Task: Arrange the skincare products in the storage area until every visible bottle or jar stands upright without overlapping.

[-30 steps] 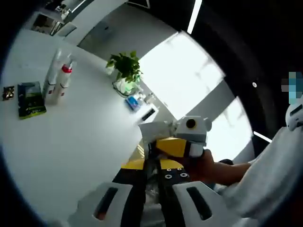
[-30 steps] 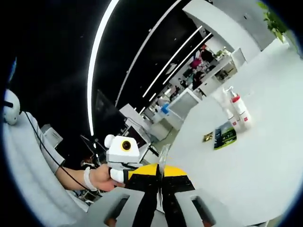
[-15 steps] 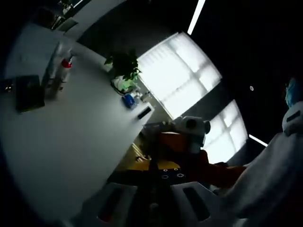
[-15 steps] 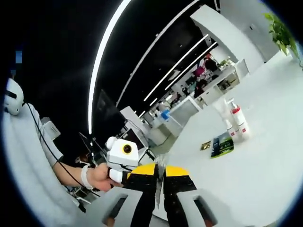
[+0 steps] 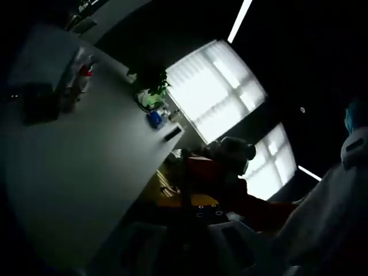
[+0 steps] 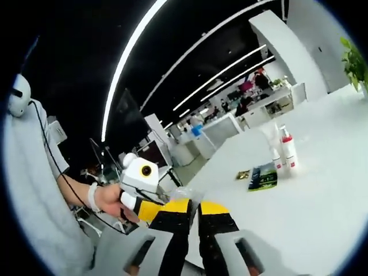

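Task status, judged from the current views: barely started, if at all.

Right gripper view: white worktop (image 6: 322,190) with two bottles (image 6: 283,150) standing upright side by side, the red-capped one just beside a taller clear pump one. A dark green flat pack (image 6: 262,176) lies flat next to them, and a small dark sachet (image 6: 242,174) lies just beside that. A potted plant (image 6: 356,63) sits at the far right edge. Nothing overlaps as far as I can tell; the bottles are too small to check contact.

Right gripper (image 6: 193,241) is raised well apart from the products, jaws almost together with a narrow gap. Something pale and clear sits at the tips, but I cannot tell whether it is clamped or just behind them. The left gripper (image 6: 154,208) comes in from the left, held in a hand (image 6: 106,198).

Left gripper view is very dark: worktop (image 5: 86,172), bottles (image 5: 80,77) near the far end, plant (image 5: 150,86) further along. Left gripper (image 5: 192,241) is too underexposed to read the jaw state.

Left to do, I'd judge: approach the products, confirm every bottle stands upright, and decide what happens with the flat pack and sachet. Both grippers are well away from the products.
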{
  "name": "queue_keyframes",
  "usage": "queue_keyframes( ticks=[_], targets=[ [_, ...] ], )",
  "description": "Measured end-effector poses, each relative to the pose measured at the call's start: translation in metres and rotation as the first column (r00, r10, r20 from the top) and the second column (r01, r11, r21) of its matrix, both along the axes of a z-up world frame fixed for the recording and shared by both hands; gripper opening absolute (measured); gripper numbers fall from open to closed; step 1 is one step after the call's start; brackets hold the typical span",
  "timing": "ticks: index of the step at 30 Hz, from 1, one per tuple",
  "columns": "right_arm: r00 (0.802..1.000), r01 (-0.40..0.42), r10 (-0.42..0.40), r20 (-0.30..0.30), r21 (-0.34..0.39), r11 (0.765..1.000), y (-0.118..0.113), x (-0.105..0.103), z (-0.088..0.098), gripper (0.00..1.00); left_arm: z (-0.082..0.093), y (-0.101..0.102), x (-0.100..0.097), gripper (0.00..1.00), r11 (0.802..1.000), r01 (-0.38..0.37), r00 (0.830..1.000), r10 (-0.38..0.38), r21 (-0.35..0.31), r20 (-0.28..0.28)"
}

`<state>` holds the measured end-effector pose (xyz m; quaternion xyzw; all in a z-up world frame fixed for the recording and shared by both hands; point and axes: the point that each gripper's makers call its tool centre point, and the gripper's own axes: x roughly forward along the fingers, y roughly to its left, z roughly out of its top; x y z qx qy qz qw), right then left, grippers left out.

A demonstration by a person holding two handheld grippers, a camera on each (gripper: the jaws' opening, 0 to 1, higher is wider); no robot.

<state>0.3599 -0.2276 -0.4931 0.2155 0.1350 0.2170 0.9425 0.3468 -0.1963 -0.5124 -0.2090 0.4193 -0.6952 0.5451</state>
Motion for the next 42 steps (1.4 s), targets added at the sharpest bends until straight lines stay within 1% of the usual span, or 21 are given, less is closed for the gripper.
queue_keyframes(
  ticks=[3,7,8,12,14,15,16,17,18,21,23,25,27,29,31,33,34,35,36,38,42],
  targets=[
    [1.000,-0.006,0.007,0.017,-0.097,0.995,0.005,0.000,-0.003,0.00,-0.004,0.010,0.007,0.00,1.000,-0.023,1.000,0.023,0.007,-0.012],
    [0.998,-0.057,0.055,-0.019,-0.140,0.989,0.016,0.000,-0.012,0.02,-0.005,0.022,0.022,0.00,0.997,-0.083,0.996,0.082,-0.002,-0.041],
    [0.998,-0.065,0.063,-0.023,-0.140,0.988,0.018,0.000,-0.012,0.04,-0.004,0.024,0.023,0.00,0.996,-0.084,0.996,0.083,-0.009,-0.044],
    [0.992,-0.121,0.116,-0.041,-0.134,0.984,0.033,0.002,-0.016,0.23,0.005,0.023,0.023,0.00,0.994,-0.088,0.995,0.084,-0.064,-0.057],
    [0.987,-0.158,0.154,-0.044,-0.092,0.983,0.040,0.000,-0.013,0.18,0.005,0.021,0.020,0.00,0.994,-0.080,0.995,0.075,-0.076,-0.064],
    [0.985,-0.169,0.165,-0.047,-0.088,0.982,0.039,-0.003,-0.012,0.07,0.003,0.019,0.017,0.00,0.995,-0.070,0.996,0.065,-0.075,-0.066],
    [0.990,-0.138,0.134,-0.041,-0.127,0.982,0.030,-0.001,-0.014,0.04,0.000,0.018,0.015,0.00,0.996,-0.065,0.996,0.062,-0.064,-0.059],
    [0.988,-0.150,0.147,-0.036,-0.105,0.983,0.032,-0.003,-0.012,0.01,-0.002,0.018,0.017,0.00,0.995,-0.074,0.996,0.071,-0.063,-0.046],
    [0.987,-0.160,0.158,-0.029,-0.096,0.982,0.031,-0.004,-0.011,0.00,-0.003,0.018,0.017,0.00,0.995,-0.074,0.996,0.070,-0.066,-0.059],
    [0.989,-0.145,0.142,-0.032,-0.136,0.980,0.031,-0.004,-0.013,0.00,-0.003,0.017,0.016,0.00,0.995,-0.075,0.995,0.070,-0.068,-0.067],
    [0.990,-0.136,0.132,-0.041,-0.159,0.978,0.031,-0.002,-0.016,0.06,-0.003,0.017,0.018,0.00,0.994,-0.076,0.995,0.071,-0.075,-0.068],
    [0.993,-0.113,0.107,-0.043,-0.193,0.975,0.027,0.000,-0.019,0.14,-0.007,0.019,0.028,0.00,0.993,-0.099,0.993,0.094,-0.069,-0.069],
    [0.996,-0.087,0.079,-0.046,-0.232,0.969,0.023,0.002,-0.022,0.17,-0.013,0.022,0.043,0.00,0.989,-0.138,0.987,0.134,-0.046,-0.088],
    [0.999,-0.028,0.020,-0.031,-0.317,0.948,0.012,0.006,-0.025,0.19,-0.016,0.027,0.059,0.00,0.983,-0.180,0.978,0.176,-0.030,-0.108],
    [0.999,0.003,-0.019,-0.036,-0.405,0.914,0.006,0.009,-0.031,0.21,-0.018,0.031,0.079,0.00,0.973,-0.228,0.968,0.225,-0.016,-0.115],
    [0.998,-0.010,-0.019,-0.058,-0.463,0.886,0.008,0.011,-0.041,0.21,-0.022,0.037,0.100,0.00,0.963,-0.271,0.958,0.268,-0.009,-0.103],
    [0.996,-0.041,-0.003,-0.089,-0.486,0.873,0.012,0.009,-0.047,0.21,-0.023,0.040,0.106,0.00,0.958,-0.287,0.952,0.286,0.005,-0.109],
    [0.996,-0.046,0.003,-0.089,-0.492,0.869,0.014,0.009,-0.047,0.19,-0.027,0.043,0.115,0.00,0.954,-0.297,0.946,0.298,0.024,-0.126],
    [0.997,-0.055,0.020,-0.071,-0.528,0.847,0.017,0.010,-0.047,0.17,-0.029,0.044,0.119,0.00,0.954,-0.298,0.944,0.300,0.035,-0.137],
    [0.997,-0.074,0.042,-0.071,-0.563,0.823,0.021,0.008,-0.049,0.14,-0.031,0.047,0.130,0.00,0.950,-0.310,0.940,0.313,0.041,-0.138],
    [0.995,-0.090,0.045,-0.094,-0.563,0.822,0.021,0.010,-0.055,0.15,-0.030,0.048,0.152,0.00,0.948,-0.318,0.936,0.319,0.036,-0.149]
  ],
)
